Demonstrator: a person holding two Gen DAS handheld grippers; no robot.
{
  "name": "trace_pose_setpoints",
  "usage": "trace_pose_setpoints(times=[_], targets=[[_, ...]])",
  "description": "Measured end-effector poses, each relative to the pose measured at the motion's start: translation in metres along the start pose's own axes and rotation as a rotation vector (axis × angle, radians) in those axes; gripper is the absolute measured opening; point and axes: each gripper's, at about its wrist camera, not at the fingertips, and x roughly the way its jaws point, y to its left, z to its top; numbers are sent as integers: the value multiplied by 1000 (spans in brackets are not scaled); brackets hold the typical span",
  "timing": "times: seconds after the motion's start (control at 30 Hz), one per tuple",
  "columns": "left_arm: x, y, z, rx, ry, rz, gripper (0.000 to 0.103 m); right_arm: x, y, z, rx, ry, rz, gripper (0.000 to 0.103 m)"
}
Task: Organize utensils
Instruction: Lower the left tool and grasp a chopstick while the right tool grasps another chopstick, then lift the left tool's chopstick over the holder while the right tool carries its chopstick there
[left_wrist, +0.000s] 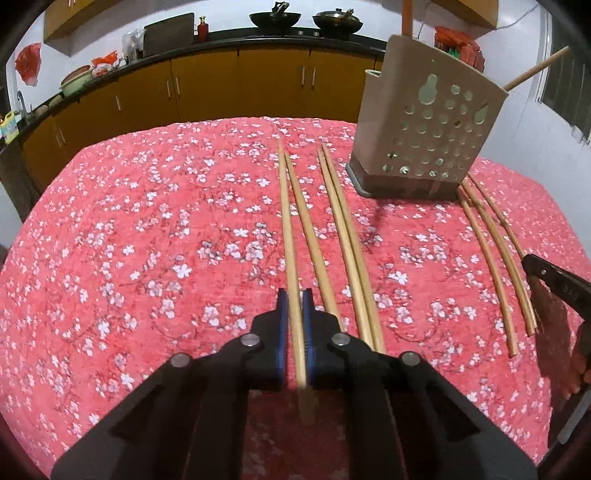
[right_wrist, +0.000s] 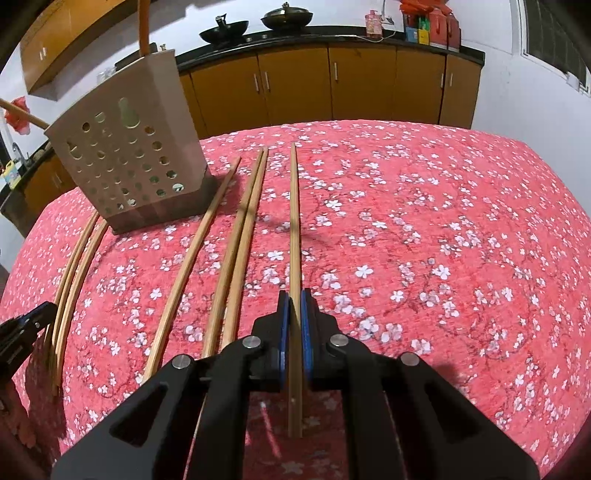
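Several wooden chopsticks lie lengthwise on a red floral tablecloth (left_wrist: 147, 221). My left gripper (left_wrist: 294, 295) is shut on the leftmost chopstick (left_wrist: 287, 221), its blue pads pressing both sides near the close end. One more chopstick (left_wrist: 310, 236) and a touching pair (left_wrist: 347, 236) lie just right of it. My right gripper (right_wrist: 294, 295) is shut on the rightmost chopstick (right_wrist: 293, 221). A beige perforated utensil holder (left_wrist: 424, 122) (right_wrist: 125, 162) stands upright at the back, with an orange handle (left_wrist: 406, 14) and a wooden stick (left_wrist: 535, 70) poking out.
Curved chopsticks (left_wrist: 495, 251) lie in front of the holder beside the other gripper's black tip (left_wrist: 543, 273). Beyond the table's far edge run yellow cabinets (right_wrist: 332, 85) under a dark counter with two woks (left_wrist: 273, 18). The cloth to the right (right_wrist: 443, 240) bears no utensils.
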Motion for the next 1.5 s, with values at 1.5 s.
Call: trace_pose_setpoints(times=[1.5], targets=[[-43,56,16,-67,-54,6,8,-58,-13,18,28,-158,20,7]])
